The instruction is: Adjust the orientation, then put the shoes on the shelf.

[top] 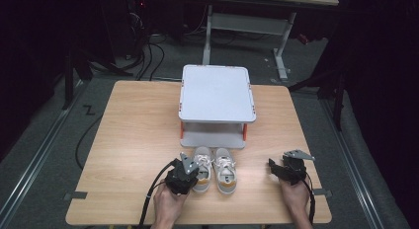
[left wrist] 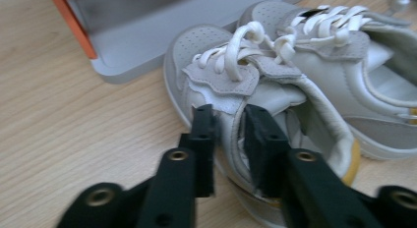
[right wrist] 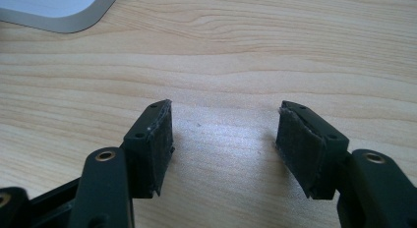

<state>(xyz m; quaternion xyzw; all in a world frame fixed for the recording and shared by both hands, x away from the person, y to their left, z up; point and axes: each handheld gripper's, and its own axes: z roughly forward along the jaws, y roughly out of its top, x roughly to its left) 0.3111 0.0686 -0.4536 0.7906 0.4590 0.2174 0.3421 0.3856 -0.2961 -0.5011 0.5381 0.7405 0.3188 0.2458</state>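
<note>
Two white shoes sit side by side on a wooden table, just before a grey shelf. Left gripper straddles the left shoe's side wall — jaws slightly parted. Right gripper hovers wide open — nothing between its jaws.

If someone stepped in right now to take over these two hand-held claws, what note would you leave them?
Left gripper: jaws astride the collar wall of the left white lace-up shoe, slightly apart, seemingly not pressing.
Right gripper: open, nothing between, over bare wooden table.
Both shoes, including the right white shoe, stand side by side before the grey two-level rack.
Done: pair lined up.
Left: perhaps shelving them, unclear.
</note>
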